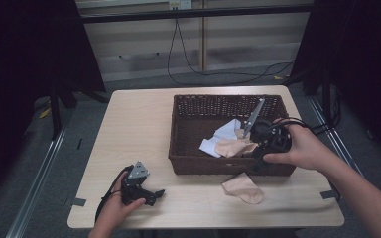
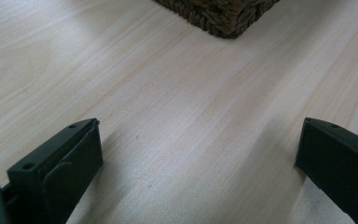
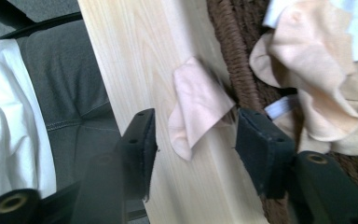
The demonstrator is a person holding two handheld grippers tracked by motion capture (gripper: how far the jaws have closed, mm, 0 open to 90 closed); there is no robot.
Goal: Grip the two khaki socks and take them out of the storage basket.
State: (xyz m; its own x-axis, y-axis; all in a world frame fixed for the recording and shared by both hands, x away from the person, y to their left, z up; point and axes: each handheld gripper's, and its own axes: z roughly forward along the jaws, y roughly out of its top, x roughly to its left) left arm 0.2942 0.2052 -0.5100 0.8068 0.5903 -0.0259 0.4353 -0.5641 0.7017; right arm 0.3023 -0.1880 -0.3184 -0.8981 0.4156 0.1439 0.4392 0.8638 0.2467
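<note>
A brown wicker basket (image 1: 218, 97) stands on the right half of the pale wooden table (image 1: 139, 129). Inside it lie a peach sock (image 1: 234, 147) and a white cloth (image 1: 222, 136). Another peach sock (image 1: 244, 188) lies on the table just in front of the basket. My right gripper (image 1: 259, 159) hangs over the basket's front rim, open, with nothing in it. In the right gripper view its jaws (image 3: 195, 114) frame the table sock (image 3: 196, 93) below, beside the rim (image 3: 233, 51). My left gripper (image 1: 151, 196) rests near the table's front left, its jaws (image 2: 200, 122) wide open over bare wood.
A basket corner (image 2: 223, 18) shows far ahead in the left gripper view. The table's front edge and the person's grey-clad lap (image 3: 65, 84) lie close to the table sock. Black stands and cables sit on the floor behind the table.
</note>
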